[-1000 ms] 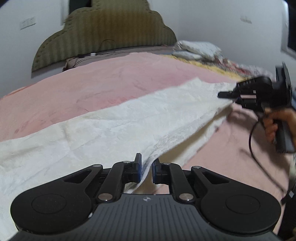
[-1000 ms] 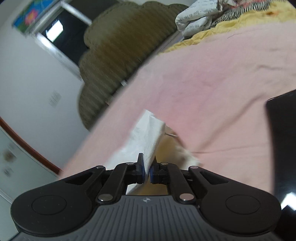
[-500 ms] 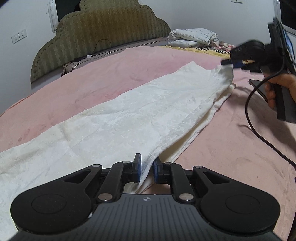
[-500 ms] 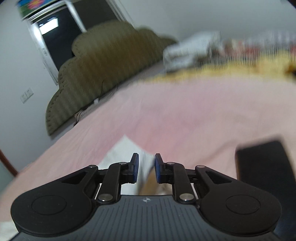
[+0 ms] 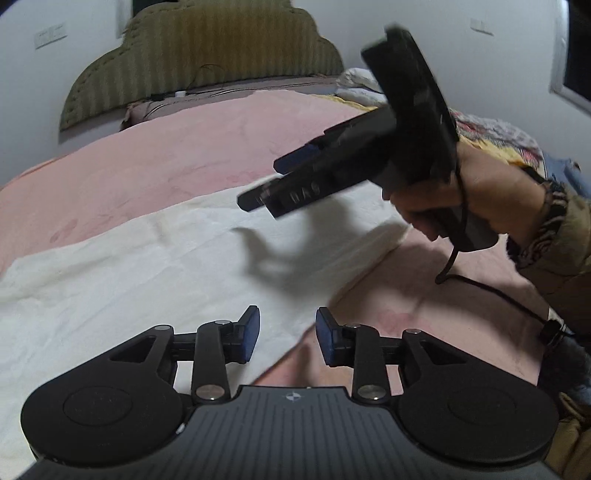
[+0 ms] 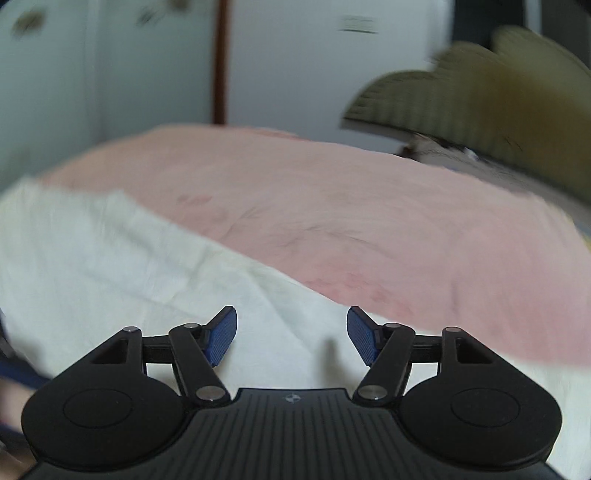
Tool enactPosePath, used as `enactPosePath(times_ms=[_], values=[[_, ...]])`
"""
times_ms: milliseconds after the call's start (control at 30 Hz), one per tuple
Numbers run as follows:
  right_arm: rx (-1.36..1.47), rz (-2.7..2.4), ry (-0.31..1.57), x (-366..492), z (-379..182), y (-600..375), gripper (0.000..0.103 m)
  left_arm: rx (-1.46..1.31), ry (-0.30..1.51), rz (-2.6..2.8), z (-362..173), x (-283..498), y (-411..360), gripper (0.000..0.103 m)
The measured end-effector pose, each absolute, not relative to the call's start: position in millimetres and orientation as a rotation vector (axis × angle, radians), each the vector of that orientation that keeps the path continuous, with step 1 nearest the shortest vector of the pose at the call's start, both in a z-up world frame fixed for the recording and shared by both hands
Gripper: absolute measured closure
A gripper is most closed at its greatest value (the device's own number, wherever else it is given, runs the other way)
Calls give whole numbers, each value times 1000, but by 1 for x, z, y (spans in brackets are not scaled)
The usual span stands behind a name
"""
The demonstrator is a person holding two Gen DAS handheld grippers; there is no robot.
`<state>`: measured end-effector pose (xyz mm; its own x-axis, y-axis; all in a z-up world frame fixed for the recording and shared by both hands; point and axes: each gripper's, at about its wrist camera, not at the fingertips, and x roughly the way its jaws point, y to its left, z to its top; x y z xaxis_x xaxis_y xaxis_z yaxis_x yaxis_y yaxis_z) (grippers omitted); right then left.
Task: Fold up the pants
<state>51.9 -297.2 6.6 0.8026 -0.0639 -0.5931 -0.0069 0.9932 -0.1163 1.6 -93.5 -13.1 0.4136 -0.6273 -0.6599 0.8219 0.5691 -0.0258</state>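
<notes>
White pants flat on pink bedspread (lightly creased).

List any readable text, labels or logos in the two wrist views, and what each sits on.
"DAS": partial embossed lettering on the side of the black right tongs, motion-blurred, characters uncertain.
Small star-like emblem, no letters: ribbed black body of the left tongs.
White wall plate: too blurred to read.
White pants: no print visible.

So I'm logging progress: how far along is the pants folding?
Done: the white pants lie flat in layers on the pink bed. In hand: nothing; the left tool and right tool are open above the cloth. Left: further folds to shorten them.
</notes>
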Motion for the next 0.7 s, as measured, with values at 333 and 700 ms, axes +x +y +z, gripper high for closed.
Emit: enactPosePath(times_ms=[333, 700], values=[[-107, 130, 786, 93, -17, -269, 38, 274, 791, -662, -13, 88, -65, 64], [38, 50, 693, 86, 3, -301, 25, 236, 789, -419, -12, 148, -73, 61]])
